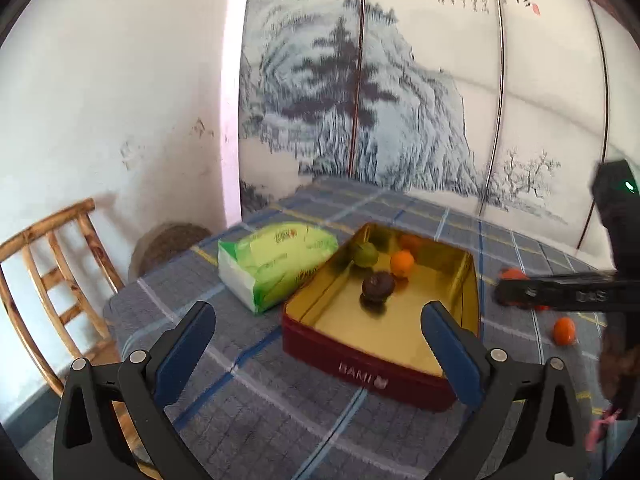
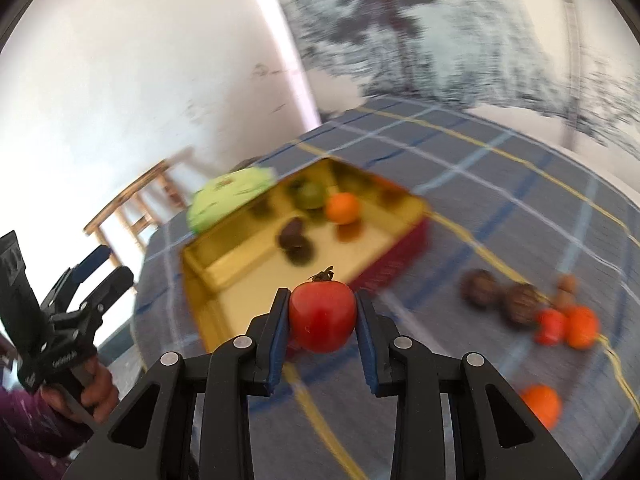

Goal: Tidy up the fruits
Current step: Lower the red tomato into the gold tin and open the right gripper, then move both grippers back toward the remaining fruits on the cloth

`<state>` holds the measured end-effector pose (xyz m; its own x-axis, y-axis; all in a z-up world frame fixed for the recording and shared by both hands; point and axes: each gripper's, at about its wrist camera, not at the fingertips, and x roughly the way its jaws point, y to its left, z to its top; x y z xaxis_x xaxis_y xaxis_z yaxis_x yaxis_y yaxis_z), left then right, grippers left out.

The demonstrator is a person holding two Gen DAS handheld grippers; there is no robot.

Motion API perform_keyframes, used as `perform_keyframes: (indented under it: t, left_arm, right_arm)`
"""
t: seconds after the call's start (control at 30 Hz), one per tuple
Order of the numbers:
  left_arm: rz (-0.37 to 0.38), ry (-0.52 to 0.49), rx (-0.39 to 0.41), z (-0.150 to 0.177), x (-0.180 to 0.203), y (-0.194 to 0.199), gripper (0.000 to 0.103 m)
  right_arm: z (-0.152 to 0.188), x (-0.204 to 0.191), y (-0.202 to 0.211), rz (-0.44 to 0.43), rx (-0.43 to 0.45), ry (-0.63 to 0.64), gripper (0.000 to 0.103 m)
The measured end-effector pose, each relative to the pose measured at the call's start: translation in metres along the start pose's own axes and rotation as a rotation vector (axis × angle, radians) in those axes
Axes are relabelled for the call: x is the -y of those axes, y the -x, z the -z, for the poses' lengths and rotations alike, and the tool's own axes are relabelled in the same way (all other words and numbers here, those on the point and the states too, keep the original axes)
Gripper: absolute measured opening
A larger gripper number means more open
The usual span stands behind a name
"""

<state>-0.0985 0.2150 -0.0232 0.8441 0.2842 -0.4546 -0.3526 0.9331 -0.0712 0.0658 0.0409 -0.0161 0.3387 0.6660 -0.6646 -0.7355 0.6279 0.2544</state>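
Observation:
In the right wrist view my right gripper (image 2: pixel 322 304) is shut on a red tomato (image 2: pixel 322 316) with a dry stem, held above the near edge of the red tin (image 2: pixel 200 300) with a gold inside. In the tin lie a green fruit (image 2: pixel 310 195), an orange (image 2: pixel 343 208) and a dark brown fruit (image 2: pixel 292 234). In the left wrist view my left gripper (image 1: pixel 318 316) stands wide open and holds nothing, in front of the tin (image 1: pixel 360 372). The right gripper (image 1: pixel 508 292) comes in side-on from the right.
A green tissue pack (image 1: pixel 276 264) lies left of the tin on the checked tablecloth (image 1: pixel 248 392). To the right of the tin lie two dark fruits (image 2: pixel 478 290), a small red one (image 2: pixel 551 326) and two oranges (image 2: pixel 580 327). A wooden chair (image 1: pixel 52 272) stands at the table's left.

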Motion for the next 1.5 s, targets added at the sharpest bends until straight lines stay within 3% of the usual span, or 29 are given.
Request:
perform_keyframes:
  t: [0.1,0.27,0.53,0.73,1.2,1.5]
  left_arm:
    - [-0.018,-0.056,-0.079,0.001,0.003,-0.007,0.102]
    - [-0.076,-0.125,-0.063,0.009,0.011,-0.002,0.102]
    - [-0.105,-0.1,-0.131,0.011,0.002,-0.01,0.102]
    - [-0.11,-0.099,-0.137,0.016,0.0,-0.01,0.102]
    - [-0.081,-0.135,-0.179,0.024,0.007,-0.012,0.102]
    - [-0.069,-0.134,-0.211,0.028,0.008,-0.015,0.102]
  right_arm:
    - [-0.013,-0.022,-0.027,-0.021,-0.045,0.038,0.033]
    - [-0.029,-0.049,-0.065,-0.044,-0.114,0.096,0.033]
    - [-0.051,-0.072,-0.126,-0.03,-0.225,0.147,0.033]
    - [-0.058,-0.078,-0.153,-0.016,-0.27,0.157,0.033]
    - [-0.073,-0.087,-0.168,0.011,-0.278,0.148,0.033]
    - [-0.083,-0.086,-0.15,-0.034,-0.178,0.098,0.034]
